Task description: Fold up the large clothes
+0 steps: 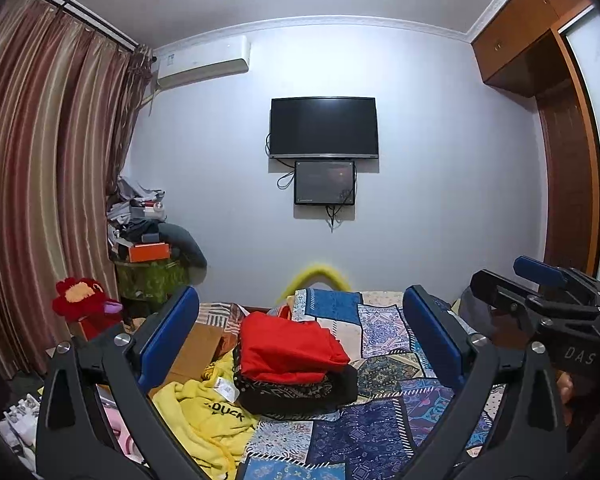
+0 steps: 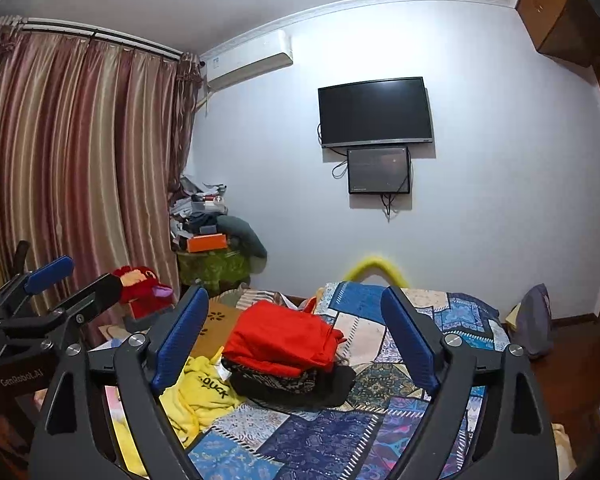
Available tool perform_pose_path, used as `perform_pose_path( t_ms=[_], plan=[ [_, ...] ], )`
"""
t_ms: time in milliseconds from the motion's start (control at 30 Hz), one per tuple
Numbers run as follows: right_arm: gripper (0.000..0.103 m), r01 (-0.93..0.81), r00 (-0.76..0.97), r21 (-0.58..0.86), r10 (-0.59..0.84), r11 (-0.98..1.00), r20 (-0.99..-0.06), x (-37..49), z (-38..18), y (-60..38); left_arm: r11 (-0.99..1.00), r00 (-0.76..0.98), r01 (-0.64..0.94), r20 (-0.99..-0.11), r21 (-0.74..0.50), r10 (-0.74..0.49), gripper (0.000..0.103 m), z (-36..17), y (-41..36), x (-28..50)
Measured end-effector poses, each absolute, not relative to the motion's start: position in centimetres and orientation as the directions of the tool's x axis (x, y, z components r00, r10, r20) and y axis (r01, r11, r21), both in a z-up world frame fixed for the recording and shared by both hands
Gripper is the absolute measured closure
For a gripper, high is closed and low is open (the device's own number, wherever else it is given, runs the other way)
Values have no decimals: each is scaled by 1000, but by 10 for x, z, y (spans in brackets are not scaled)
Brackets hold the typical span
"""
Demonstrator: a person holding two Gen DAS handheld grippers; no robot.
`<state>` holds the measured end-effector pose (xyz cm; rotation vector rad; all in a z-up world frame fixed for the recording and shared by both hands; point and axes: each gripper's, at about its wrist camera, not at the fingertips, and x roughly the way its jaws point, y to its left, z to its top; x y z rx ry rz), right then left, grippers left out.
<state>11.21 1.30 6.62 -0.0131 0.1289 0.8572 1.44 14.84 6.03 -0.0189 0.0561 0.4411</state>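
A big bed [image 1: 380,432] with a blue patchwork cover fills the bottom of both views, under a pale wall with a dark TV [image 1: 324,127] in the middle and striped curtains [image 1: 40,184] on the left. A folded stack of clothes [image 1: 292,364] (red on top, dark below) sits mid-frame, its long side running left to right. A crumpled yellow top [image 1: 204,412] lies lower left, touching it. The left gripper [image 1: 300,336] and right gripper [image 2: 296,336] both hang spread wide, holding nothing.

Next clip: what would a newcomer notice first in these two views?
A bright red garment tops a folded stack mid-bed, on a blue patchwork bedspread. Left of it lies a crumpled yellow hoodie. Both grippers, left and right, hang open and empty above the bed.
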Motion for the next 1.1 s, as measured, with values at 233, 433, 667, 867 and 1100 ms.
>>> perform_pose_path(
  t_ms=[233, 433, 667, 867, 1100],
  plan=[
    [17, -755, 644, 45, 753, 654, -136, 111, 62, 16, 901, 899, -434, -70, -4, 433, 0, 55, 148, 16],
    [17, -754, 643, 49, 752, 655, -146, 112, 63, 14, 899, 896, -438, -83, -18, 435, 0, 52, 152, 18],
    [17, -759, 636, 55, 757, 649, -151, 111, 64, 12, 894, 891, -448, -82, -10, 446, 0, 50, 151, 18],
    [17, -759, 636, 55, 756, 649, -154, 109, 64, 11, 895, 892, -446, -92, -18, 443, 0, 46, 152, 18],
    [17, -757, 638, 46, 753, 652, -159, 109, 64, 13, 902, 899, -431, -98, -35, 426, 0, 46, 155, 18]
  ],
)
